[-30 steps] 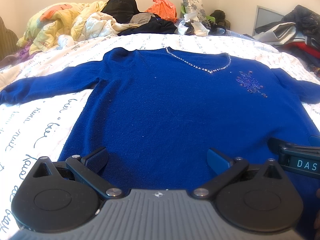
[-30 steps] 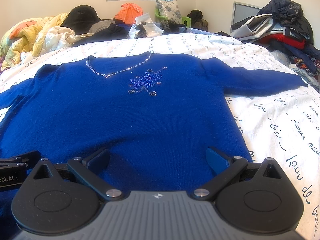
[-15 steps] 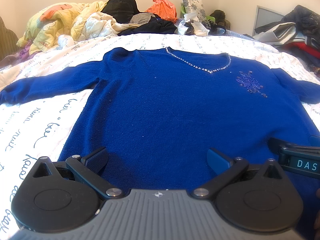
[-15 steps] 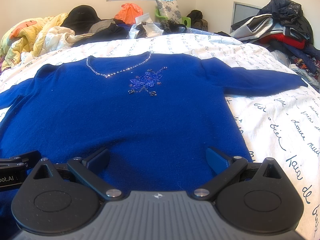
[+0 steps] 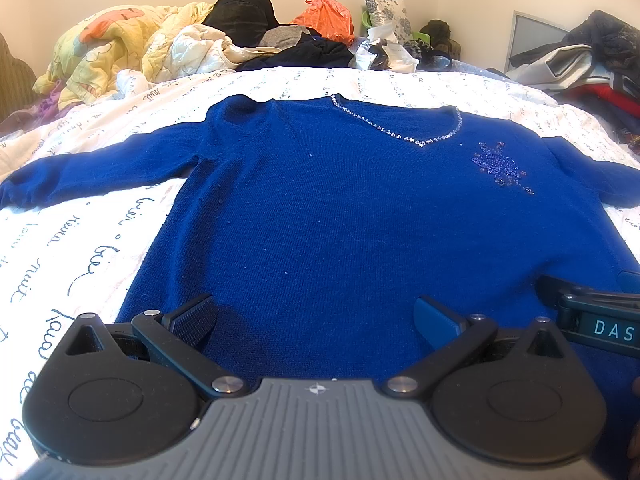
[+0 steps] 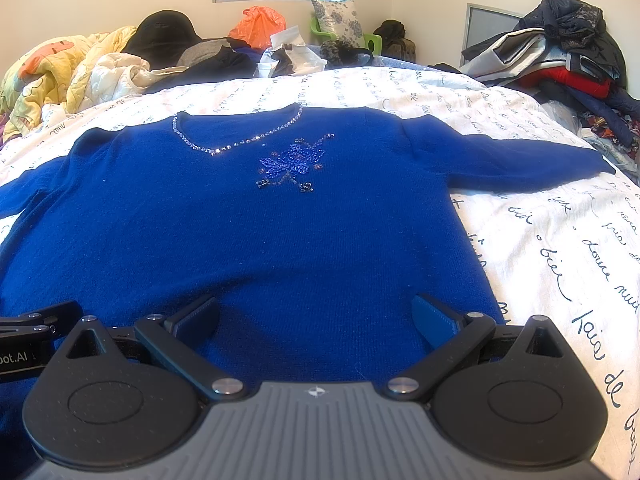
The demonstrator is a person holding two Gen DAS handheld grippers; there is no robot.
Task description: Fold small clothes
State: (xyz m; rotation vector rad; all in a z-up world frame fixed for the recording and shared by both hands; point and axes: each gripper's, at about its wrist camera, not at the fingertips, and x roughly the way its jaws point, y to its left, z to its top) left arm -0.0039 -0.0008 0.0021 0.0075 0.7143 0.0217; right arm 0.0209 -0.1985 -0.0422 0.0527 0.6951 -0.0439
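While blue sweater (image 5: 340,220) lay flat, front up, sleeves spread on bed sheet (image 5: 60,248), beaded neckline (image 6: 236,142) and sequin flower (image 6: 292,162) faced far side. Left tongs (image 5: 316,312) spread wide above hem, holding nothing. Right tongs (image 6: 316,312) likewise wide, empty, just beside left ones. Clothes pile (image 6: 560,60) sat at bed's right edge, yellow quilt (image 5: 104,52) far left.

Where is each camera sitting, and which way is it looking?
Left wrist: on the left gripper, low over the blue sweater hem, looking up the bed; its open fingers show.
Right wrist: on the right gripper, same direction, further right; fingers open.
Both see the sweater's beaded neckline.
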